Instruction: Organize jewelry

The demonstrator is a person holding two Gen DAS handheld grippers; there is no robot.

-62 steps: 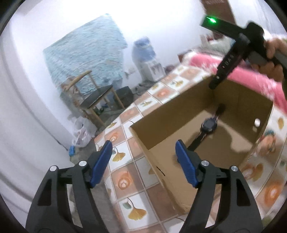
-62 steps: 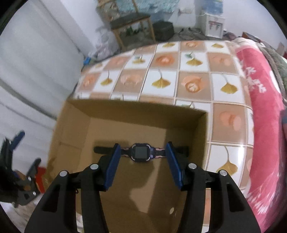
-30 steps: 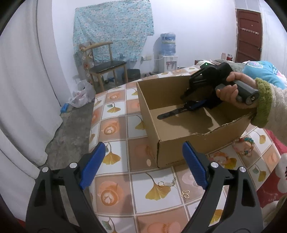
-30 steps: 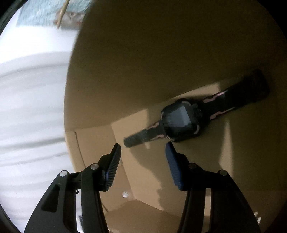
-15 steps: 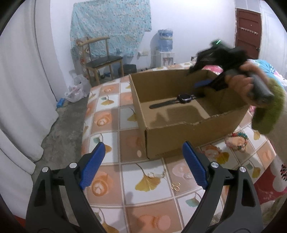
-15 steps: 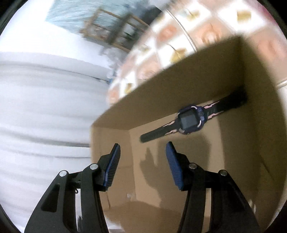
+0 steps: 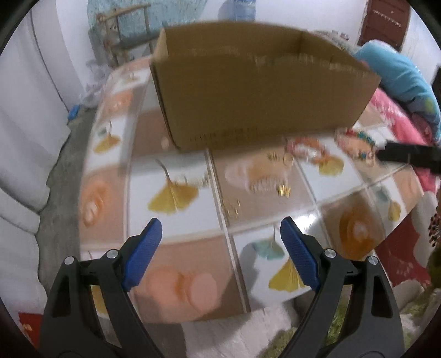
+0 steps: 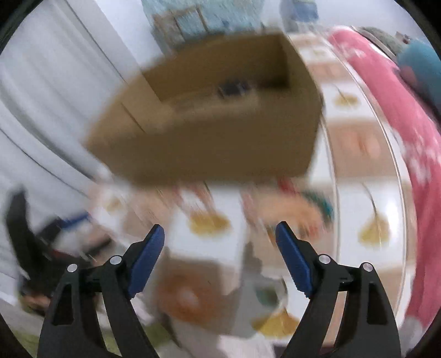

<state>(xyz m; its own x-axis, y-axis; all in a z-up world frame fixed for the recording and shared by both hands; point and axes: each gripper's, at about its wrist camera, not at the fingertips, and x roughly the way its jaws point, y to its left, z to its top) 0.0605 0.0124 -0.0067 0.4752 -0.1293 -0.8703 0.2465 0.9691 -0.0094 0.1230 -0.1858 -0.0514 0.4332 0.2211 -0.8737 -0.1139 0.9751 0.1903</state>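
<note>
A brown cardboard box stands on the tiled table. A dark watch lies inside it, blurred in the right wrist view, where the box fills the upper middle. In front of the box lie small gold earrings, a thin chain and beaded bracelets, all blurred. My left gripper is open and empty above the table's near edge. My right gripper is open and empty, outside the box, above the table.
A pink patterned blanket and a blue cushion lie to the right. A wooden chair stands by the far wall. The other gripper shows as a dark shape at the left of the right wrist view.
My right gripper has pulled out of the box and back over the table, leaving the watch inside. My left gripper has dropped lower and moved toward the jewelry in front of the box.
</note>
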